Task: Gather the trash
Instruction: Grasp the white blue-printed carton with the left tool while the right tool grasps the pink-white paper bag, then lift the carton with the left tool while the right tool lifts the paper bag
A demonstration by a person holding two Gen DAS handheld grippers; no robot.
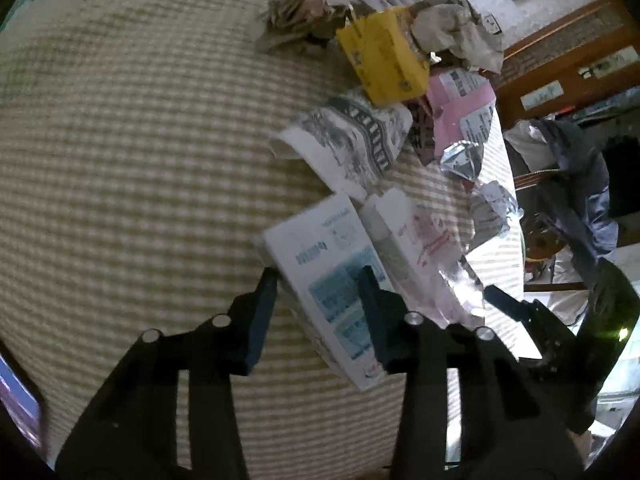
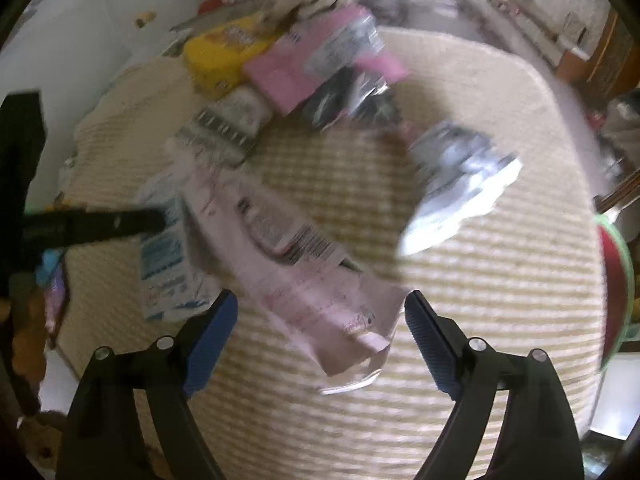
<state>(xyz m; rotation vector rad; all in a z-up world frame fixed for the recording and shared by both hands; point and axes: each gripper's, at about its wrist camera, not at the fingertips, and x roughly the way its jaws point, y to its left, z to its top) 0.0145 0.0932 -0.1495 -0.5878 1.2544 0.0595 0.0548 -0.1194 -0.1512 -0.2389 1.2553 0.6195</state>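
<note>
Closing on the white-and-blue carton [image 1: 328,280], the left gripper [image 1: 316,304] needed a square, firm pinch, while the right gripper [image 2: 320,328] hung wide over the pink wrapper [image 2: 304,280].

On a beige checked cloth [image 1: 120,160]: one yellow carton [image 1: 382,60], one white-and-blue box [image 1: 332,280], one pale pink box [image 2: 304,280], one pink mailer bag [image 2: 288,76], one black-and-white printed pack [image 1: 352,140], two crumpled brown paper wads [image 1: 300,12], two crumpled silver foil wrappers [image 1: 464,156]
</note>
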